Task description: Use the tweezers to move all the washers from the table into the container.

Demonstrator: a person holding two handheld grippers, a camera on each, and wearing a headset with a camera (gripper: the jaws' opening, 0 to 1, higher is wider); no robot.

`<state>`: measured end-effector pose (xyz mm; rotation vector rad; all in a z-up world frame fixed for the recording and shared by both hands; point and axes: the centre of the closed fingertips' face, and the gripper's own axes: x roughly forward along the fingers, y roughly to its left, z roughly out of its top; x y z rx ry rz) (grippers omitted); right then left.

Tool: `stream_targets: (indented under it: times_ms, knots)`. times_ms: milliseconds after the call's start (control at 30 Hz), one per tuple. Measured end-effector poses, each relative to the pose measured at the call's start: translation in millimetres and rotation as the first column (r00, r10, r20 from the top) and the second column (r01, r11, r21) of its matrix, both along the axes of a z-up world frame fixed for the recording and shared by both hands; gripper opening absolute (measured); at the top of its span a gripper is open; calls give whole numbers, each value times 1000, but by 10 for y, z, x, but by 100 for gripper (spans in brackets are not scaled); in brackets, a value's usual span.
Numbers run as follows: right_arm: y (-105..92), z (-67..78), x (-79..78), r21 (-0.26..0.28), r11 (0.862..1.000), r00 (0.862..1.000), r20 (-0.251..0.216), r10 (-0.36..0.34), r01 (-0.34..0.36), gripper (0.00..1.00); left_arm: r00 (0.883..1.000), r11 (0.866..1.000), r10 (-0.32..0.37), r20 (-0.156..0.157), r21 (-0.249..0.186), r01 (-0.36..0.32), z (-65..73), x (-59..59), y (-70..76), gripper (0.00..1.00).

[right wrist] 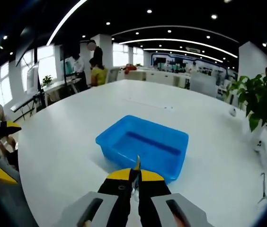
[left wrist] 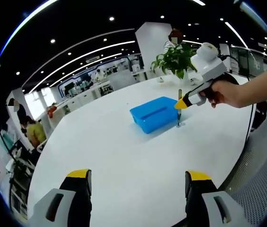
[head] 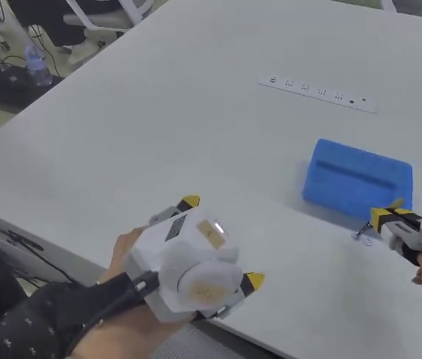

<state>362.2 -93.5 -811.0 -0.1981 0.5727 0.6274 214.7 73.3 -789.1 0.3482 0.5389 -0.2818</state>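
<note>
tweezers (right wrist: pixel 137 163) pinched between right gripper (right wrist: pixel 134 177) fingers (right wrist: pixel 119 177), tips beside blue container (right wrist: pixel 145 142)

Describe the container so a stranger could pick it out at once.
Start at the white table; on its right half, nearer than the white power strip, sits the container, just beyond the right gripper. It is a shallow rectangular tray, the sole bright blue thing there.

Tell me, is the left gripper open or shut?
Open. The left gripper shows its two yellow-tipped jaws wide apart, with bare white table between them.
</note>
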Motion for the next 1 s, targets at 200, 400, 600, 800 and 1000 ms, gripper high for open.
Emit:
stream_targets:
  times_ms: [200,400,600,800,1000]
  knots:
    - [-2,-4,-30,-6,1000,1000,-22,-9,8,0,1000,1000,12,17,-7,-11,29,11,22,83]
    - [29,4,-52,-37,999,999,-38,19,-21,0,1000,1000,10,18,-7,-10,31,8,20,82]
    - [36,99,-83,-14,999,999,-25,29,-29,0,1000,1000,6,17,-3,-6,30,5,15,81]
    - [-23,218,-61,84,996,998,-56,1,4,0,1000,1000,-3,9,1,3,10,0,2,81]
    - [-27,427,-55,139,990,999,-36,19,-14,0,1000,1000,0,4,0,0,2,0,7,81]
